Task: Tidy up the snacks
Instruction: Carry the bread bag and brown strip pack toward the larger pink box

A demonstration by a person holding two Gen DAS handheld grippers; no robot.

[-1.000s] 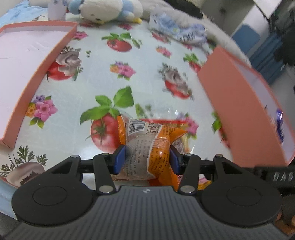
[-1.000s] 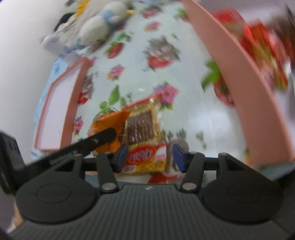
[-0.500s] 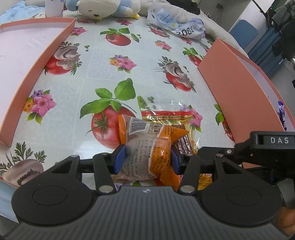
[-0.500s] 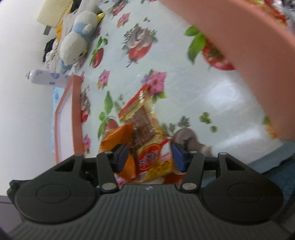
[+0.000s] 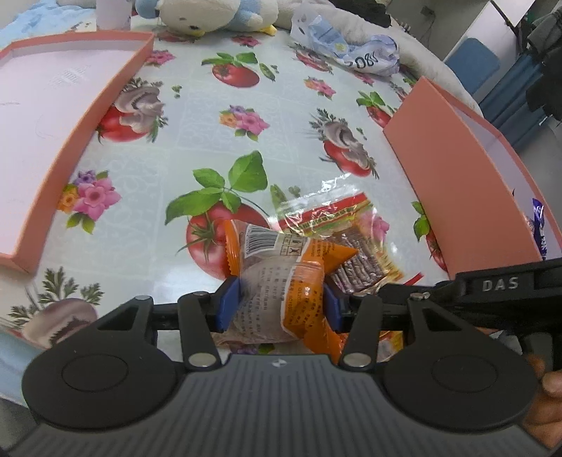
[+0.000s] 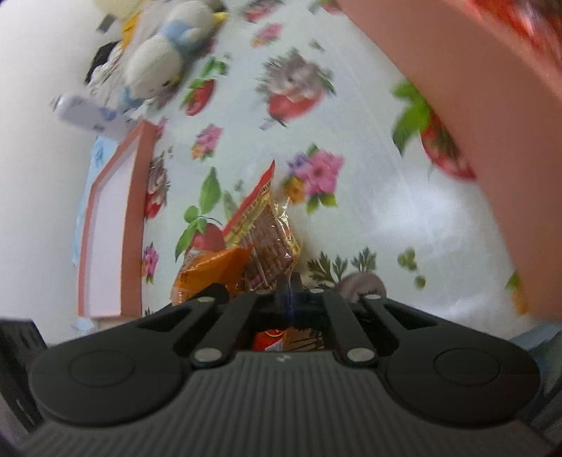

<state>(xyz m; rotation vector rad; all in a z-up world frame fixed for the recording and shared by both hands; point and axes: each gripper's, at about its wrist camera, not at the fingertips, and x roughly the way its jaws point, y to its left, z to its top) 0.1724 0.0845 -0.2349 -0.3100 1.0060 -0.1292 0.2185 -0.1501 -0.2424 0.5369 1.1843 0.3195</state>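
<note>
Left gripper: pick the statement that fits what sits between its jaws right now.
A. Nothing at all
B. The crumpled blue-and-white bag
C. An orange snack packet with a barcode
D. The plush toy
C: in the left wrist view the left gripper has its blue pads pressed on both sides of the orange snack packet, whose barcode faces up; the plush toy and the crumpled bag lie far across the table.

txt: "DAS" on right gripper (image 5: 498, 284) | "08" on crumpled bag (image 5: 365, 58) | barcode on orange pack (image 5: 281, 277)
</note>
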